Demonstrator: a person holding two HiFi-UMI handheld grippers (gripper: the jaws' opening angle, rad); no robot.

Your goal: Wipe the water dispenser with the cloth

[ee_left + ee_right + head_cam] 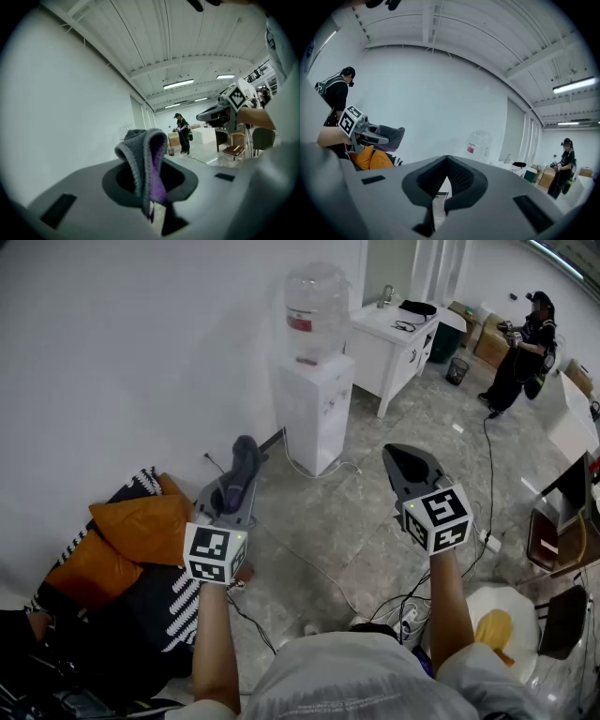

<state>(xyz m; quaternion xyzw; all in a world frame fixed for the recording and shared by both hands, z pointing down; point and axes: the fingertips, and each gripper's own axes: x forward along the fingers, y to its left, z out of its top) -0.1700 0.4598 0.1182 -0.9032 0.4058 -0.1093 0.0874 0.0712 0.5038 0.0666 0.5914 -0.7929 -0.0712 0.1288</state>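
Note:
The white water dispenser (314, 404) stands against the wall with a clear bottle (314, 306) on top. My left gripper (236, 486) is shut on a grey and purple cloth (247, 457), held in the air well short of the dispenser. In the left gripper view the cloth (143, 157) sticks up folded from between the jaws of that gripper (151, 187). My right gripper (407, 468) hovers to the right of the dispenser, shut with nothing in it. In the right gripper view its jaws (446, 165) meet, and the bottle (478, 143) shows beyond them.
An orange cushion (141, 531) and striped fabric lie on the left by the wall. A white table (394, 329) stands behind the dispenser, with a bin (457, 369) beside it. A person (523, 348) stands at the far right. Cables and a power strip (487, 541) lie on the floor.

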